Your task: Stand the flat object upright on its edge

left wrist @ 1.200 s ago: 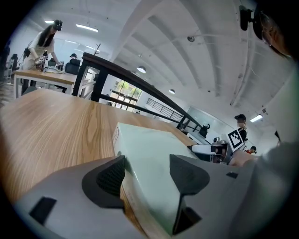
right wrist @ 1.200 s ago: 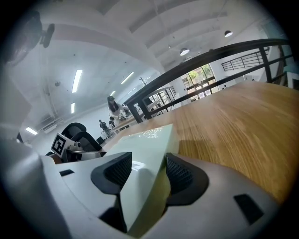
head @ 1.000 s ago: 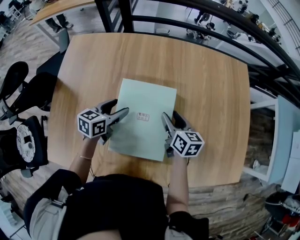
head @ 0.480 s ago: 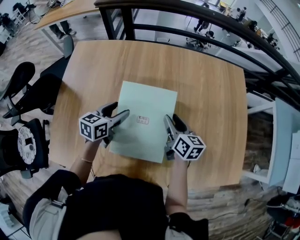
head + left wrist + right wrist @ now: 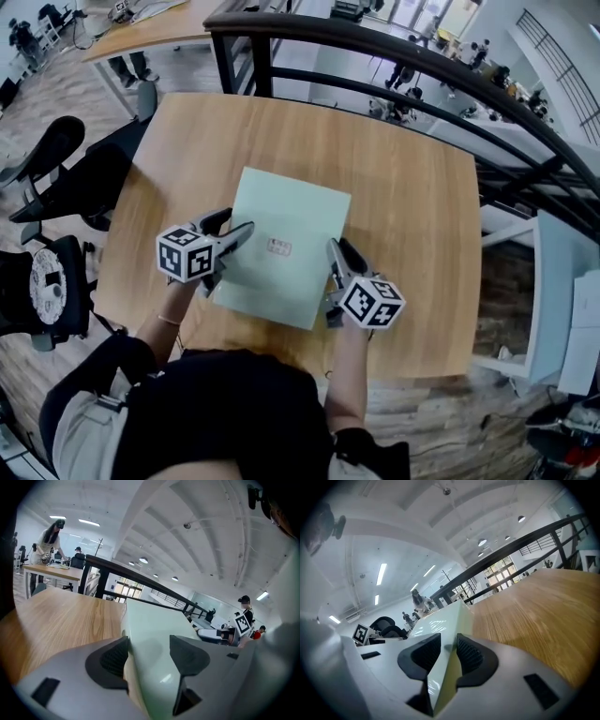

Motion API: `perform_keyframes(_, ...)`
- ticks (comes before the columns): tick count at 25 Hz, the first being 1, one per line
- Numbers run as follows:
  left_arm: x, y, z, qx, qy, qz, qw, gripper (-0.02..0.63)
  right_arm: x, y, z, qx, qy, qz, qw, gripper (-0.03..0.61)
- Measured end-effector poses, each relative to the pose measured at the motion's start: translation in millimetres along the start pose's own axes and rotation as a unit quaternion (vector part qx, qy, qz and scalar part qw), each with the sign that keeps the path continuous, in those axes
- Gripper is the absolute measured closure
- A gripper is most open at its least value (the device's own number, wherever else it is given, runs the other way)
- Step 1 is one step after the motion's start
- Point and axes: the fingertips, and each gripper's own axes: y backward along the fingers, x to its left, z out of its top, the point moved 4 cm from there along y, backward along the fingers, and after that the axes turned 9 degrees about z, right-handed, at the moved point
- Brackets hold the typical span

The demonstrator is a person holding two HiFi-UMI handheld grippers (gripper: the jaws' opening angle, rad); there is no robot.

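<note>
In the middle of the wooden table (image 5: 412,187), a flat pale green box (image 5: 281,225) sits between two grippers. The left gripper (image 5: 234,234) clamps its left edge. The right gripper (image 5: 336,251) (jaws just been closing) pinches its right edge between both pads.

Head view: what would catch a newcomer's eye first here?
A pale green flat board fills the middle of the wooden table, clamped at both side edges. The left gripper holds its left edge, and the right gripper, whose jaws have just been closing, grips its right edge. A dark railing curves past the table's far side.
</note>
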Motion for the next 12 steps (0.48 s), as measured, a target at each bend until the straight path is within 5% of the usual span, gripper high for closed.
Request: perform_keyframes(12,-12,33,14,-0.034,-0.012,0.009,0.9993,0.343,28,17,13,-0.013,0.031,0.018,0.999,0.488)
